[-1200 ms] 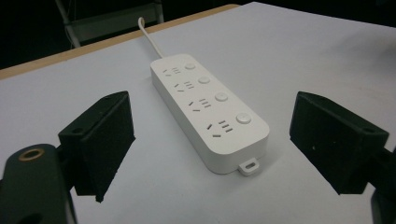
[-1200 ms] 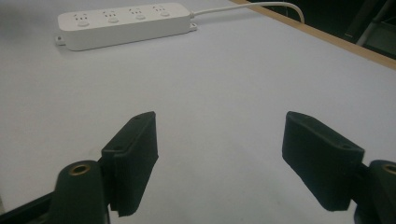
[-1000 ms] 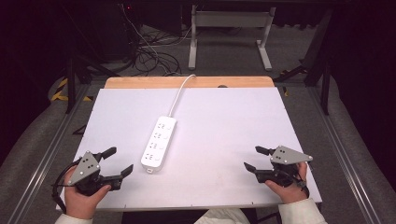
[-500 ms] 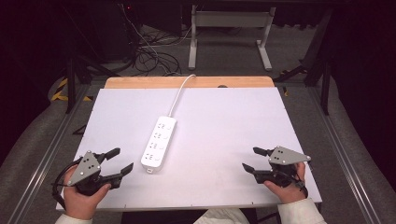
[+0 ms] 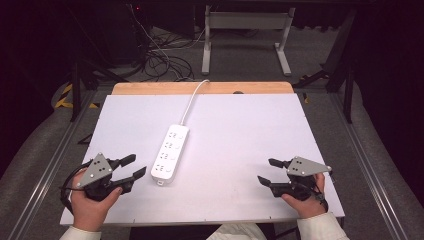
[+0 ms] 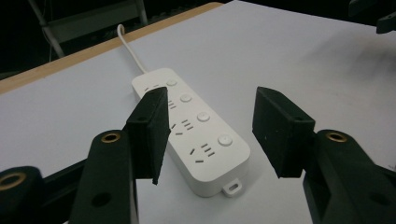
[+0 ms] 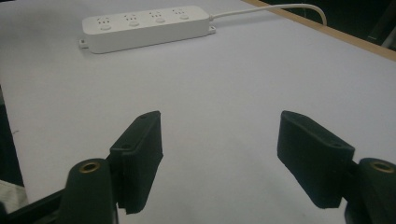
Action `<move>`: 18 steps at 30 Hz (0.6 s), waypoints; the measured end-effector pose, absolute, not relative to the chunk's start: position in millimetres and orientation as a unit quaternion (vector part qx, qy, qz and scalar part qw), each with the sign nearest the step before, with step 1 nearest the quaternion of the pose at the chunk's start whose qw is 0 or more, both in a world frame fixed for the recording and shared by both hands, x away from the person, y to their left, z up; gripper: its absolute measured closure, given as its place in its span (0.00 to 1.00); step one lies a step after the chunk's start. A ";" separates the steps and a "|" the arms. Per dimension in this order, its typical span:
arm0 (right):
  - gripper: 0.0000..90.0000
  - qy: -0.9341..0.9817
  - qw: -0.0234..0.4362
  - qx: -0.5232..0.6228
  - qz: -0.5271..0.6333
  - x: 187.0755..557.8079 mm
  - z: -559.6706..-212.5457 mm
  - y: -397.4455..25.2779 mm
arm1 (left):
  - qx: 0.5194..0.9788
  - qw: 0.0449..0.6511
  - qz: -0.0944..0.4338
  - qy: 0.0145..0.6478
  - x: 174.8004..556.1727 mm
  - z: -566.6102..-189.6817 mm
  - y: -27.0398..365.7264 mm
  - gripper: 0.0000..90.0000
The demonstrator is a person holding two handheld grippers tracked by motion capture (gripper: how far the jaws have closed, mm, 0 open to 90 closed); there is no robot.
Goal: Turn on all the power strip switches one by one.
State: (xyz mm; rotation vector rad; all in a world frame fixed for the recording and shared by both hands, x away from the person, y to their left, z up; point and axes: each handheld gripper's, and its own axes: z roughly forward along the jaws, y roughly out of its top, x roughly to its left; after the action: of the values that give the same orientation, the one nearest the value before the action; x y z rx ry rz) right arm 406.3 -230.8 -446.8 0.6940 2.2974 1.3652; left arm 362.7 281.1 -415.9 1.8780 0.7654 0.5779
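The left gripper (image 5: 132, 166) is edging lower left of frame; both grippers' jaws are gaping, empty. The power strip (image 5: 170, 153) is lying mid-desk (image 5: 240, 130), right gripper (image 5: 267, 171) lower right.

Dark room: grey floor (image 5: 240, 60), tangled cables (image 5: 160, 55) (black) and a metal frame (image 5: 245, 40).

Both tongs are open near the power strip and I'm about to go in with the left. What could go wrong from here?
The power strip lies flat on the table, so the left tongs may skate off its smooth top. Its cord runs over the far edge; lifting could pull it taut. The right tongs sit well away, too far to steady it quickly.
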 end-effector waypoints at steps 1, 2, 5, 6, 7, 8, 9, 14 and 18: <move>0.35 0.817 0.189 0.247 0.485 406.3 -446.9 -230.7 | 0.776 0.493 0.237 0.314 364.1 -414.6 279.2 0.52; 0.35 0.817 0.189 0.247 0.485 406.4 -446.9 -230.8 | 0.777 0.492 0.237 0.313 365.8 -413.5 277.1 0.52; 0.35 0.817 0.188 0.247 0.485 406.3 -446.9 -230.9 | 0.780 0.491 0.236 0.308 370.7 -410.4 271.6 0.52; 0.35 0.817 0.187 0.248 0.485 406.3 -446.9 -230.9 | 0.783 0.489 0.235 0.305 372.3 -409.5 270.0 0.52; 0.35 0.817 0.187 0.248 0.485 406.3 -446.9 -230.9 | 0.783 0.489 0.235 0.305 374.0 -408.8 268.3 0.52; 0.35 0.817 0.184 0.247 0.488 406.6 -447.2 -231.0 | 0.785 0.488 0.231 0.304 375.6 -408.2 266.6 0.52; 0.35 0.817 0.182 0.247 0.488 406.8 -447.3 -231.2 | 0.786 0.487 0.230 0.304 377.2 -407.8 264.9 0.52; 0.35 0.817 0.180 0.246 0.490 406.5 -447.3 -230.7 | 0.789 0.488 0.221 0.300 385.4 -407.0 258.5 0.52; 0.35 0.817 0.180 0.246 0.489 406.6 -447.4 -230.8 | 0.793 0.485 0.216 0.300 390.7 -405.7 254.4 0.53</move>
State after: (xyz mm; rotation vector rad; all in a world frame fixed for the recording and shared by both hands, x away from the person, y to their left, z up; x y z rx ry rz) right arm 406.6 -230.8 -447.4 0.6951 2.3092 1.3811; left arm 390.7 254.4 -405.7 1.9298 0.7293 0.5260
